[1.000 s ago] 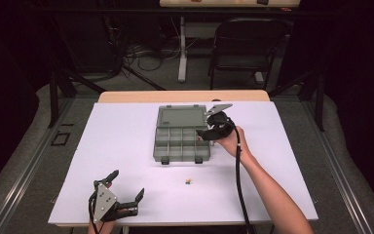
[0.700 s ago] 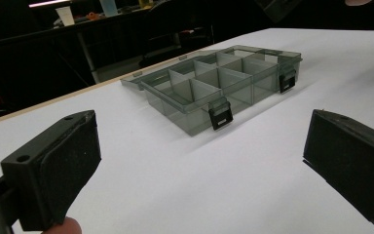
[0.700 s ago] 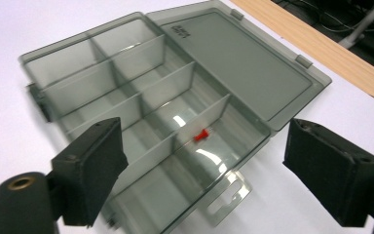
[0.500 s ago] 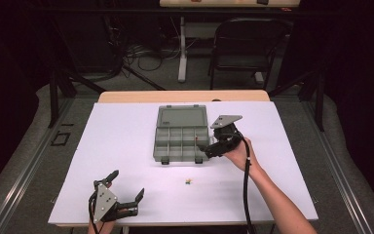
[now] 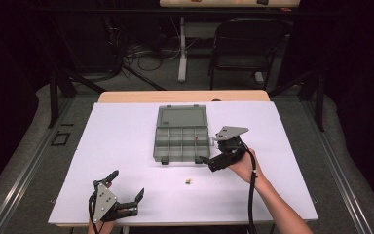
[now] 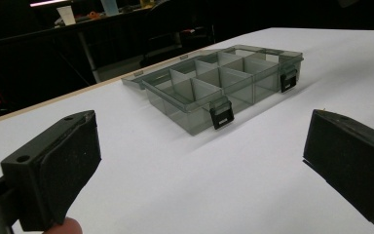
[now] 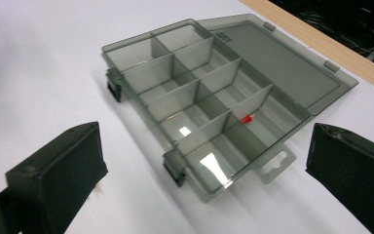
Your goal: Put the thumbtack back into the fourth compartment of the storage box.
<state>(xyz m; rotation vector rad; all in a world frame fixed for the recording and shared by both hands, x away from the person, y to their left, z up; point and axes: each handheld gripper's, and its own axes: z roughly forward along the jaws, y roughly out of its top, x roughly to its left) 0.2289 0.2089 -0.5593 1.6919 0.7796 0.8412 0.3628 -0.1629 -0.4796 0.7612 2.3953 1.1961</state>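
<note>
One grey compartment box (image 5: 181, 140) lay open on the white table (image 5: 126, 146), lid flat behind it; one red piece (image 7: 246, 118) sat inside; one small piece (image 5: 188, 181) lay in front; the right gripper (image 5: 205, 161), just opening, gaped empty beside the box; the left gripper (image 5: 126, 185) stood wide, holding nothing.

Clear grey compartment box (image 5: 182, 137), lid open flat, mid-table; small red piece (image 7: 246, 118) in one compartment.

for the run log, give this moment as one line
right gripper: open, empty, beside box | red piece: in box | left gripper: open, empty
</note>
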